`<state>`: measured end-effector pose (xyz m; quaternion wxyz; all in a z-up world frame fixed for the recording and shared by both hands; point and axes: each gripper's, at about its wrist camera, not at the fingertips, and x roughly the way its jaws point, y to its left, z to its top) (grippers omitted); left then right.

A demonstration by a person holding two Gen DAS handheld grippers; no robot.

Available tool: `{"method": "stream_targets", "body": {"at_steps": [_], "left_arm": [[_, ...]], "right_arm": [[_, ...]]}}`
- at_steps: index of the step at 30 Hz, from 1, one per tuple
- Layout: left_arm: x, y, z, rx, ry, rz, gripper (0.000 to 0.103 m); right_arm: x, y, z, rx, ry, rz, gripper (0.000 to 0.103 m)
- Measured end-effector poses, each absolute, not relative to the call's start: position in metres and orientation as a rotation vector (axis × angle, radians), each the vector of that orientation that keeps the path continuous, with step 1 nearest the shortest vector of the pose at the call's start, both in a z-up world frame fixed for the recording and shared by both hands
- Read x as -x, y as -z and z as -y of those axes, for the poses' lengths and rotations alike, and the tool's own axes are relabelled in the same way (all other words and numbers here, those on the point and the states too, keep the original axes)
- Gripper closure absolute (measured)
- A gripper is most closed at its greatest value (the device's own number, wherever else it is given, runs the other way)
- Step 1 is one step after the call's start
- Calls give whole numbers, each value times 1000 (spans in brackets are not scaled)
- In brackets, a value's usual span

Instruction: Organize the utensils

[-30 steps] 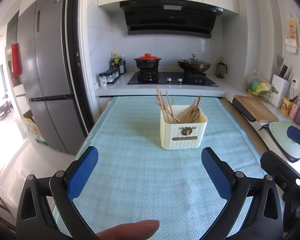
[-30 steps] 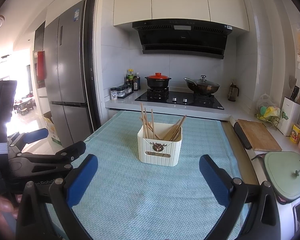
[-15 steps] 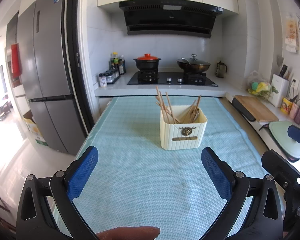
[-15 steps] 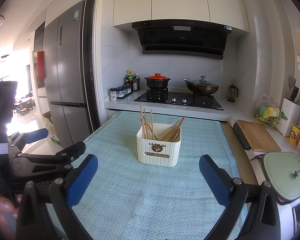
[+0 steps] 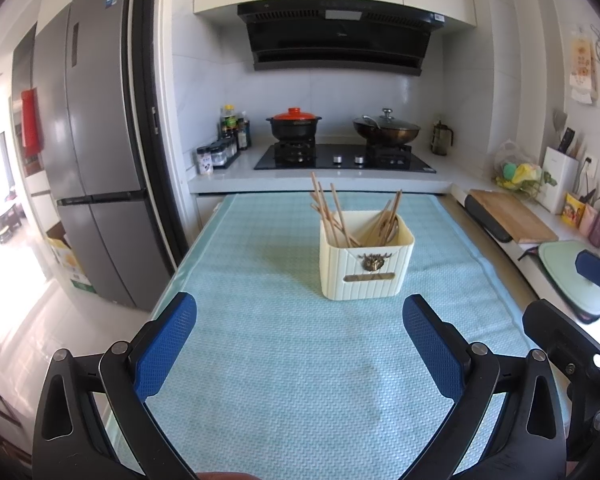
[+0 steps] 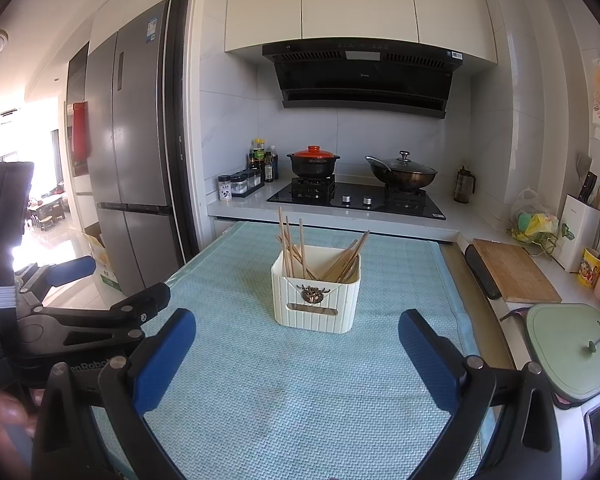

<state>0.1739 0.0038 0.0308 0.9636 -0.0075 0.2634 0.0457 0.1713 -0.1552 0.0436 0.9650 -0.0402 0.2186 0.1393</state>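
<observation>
A cream ribbed utensil holder point(image 5: 366, 264) point(image 6: 317, 295) with a brass emblem stands on the light blue mat point(image 5: 284, 360) point(image 6: 260, 380). Several wooden chopsticks point(image 5: 332, 212) point(image 6: 292, 244) lean inside it, in a left bunch and a right bunch. My left gripper point(image 5: 300, 340) hovers open above the near part of the mat, well short of the holder, with nothing between its blue pads. My right gripper point(image 6: 296, 354) is open too, empty, at a similar distance. Each gripper shows at the edge of the other's view.
Behind the mat is a hob point(image 5: 344, 158) with a red-lidded pot point(image 5: 294, 122) and a lidded wok point(image 5: 386, 128). A fridge point(image 5: 96, 184) stands on the left. On the right counter lie a cutting board point(image 5: 512, 216), a green lid point(image 6: 572, 348) and a knife block point(image 5: 560, 184).
Almost nothing has moved. Both views have crept slightly forward and up, and the fingertip at the bottom of the left wrist view has nearly slipped out of frame.
</observation>
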Motion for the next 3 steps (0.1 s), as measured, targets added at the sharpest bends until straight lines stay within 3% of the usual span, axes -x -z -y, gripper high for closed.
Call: {"method": "stream_targets", "body": {"at_steps": [3], "left_arm": [[-174,-31,-3,6,-98,-526,0]], "right_arm": [[-171,-43,157,79,-281,-444,0]]}}
